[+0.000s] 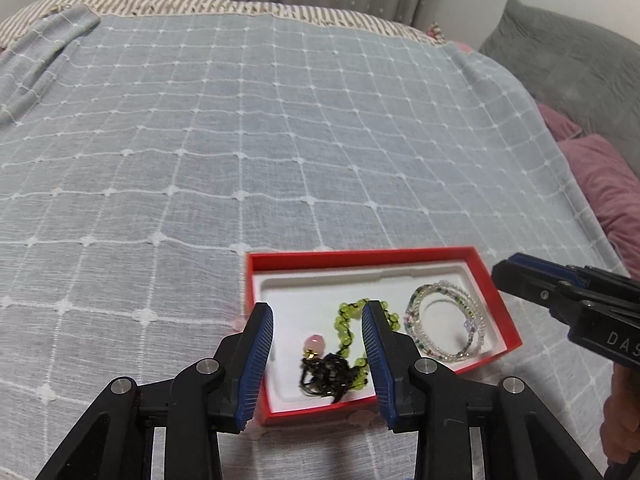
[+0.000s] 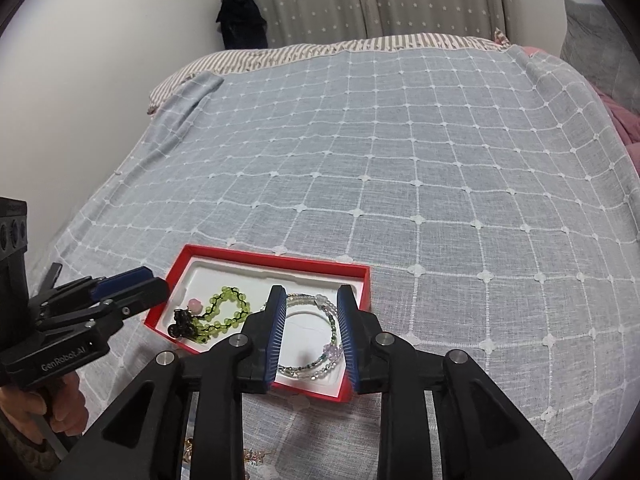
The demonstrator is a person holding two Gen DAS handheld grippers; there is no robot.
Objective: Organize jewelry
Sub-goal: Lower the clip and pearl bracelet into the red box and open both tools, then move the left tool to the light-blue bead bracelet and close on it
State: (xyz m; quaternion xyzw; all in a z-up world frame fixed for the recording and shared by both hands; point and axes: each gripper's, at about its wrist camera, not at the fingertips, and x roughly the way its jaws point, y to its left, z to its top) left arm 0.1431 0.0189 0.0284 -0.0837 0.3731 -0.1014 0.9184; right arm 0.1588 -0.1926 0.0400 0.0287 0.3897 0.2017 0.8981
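Note:
A red box (image 1: 362, 258) with a white liner lies on the bed; it also shows in the right wrist view (image 2: 276, 259). Inside lie a green bead bracelet (image 1: 347, 320) with a pink bead and black tassel, and a coiled clear bead bracelet (image 1: 448, 330). They also show in the right wrist view as the green bracelet (image 2: 228, 316) and the clear one (image 2: 320, 344). My left gripper (image 1: 318, 312) is open and empty above the green bracelet. My right gripper (image 2: 312, 294) is open and empty above the clear bracelet.
The bed has a grey-blue checked cover (image 1: 240, 140). Pink pillows (image 1: 604, 184) and a grey cushion (image 1: 568, 56) lie at the right. Some small jewelry (image 2: 256, 458) lies on the cover near the bottom of the right wrist view.

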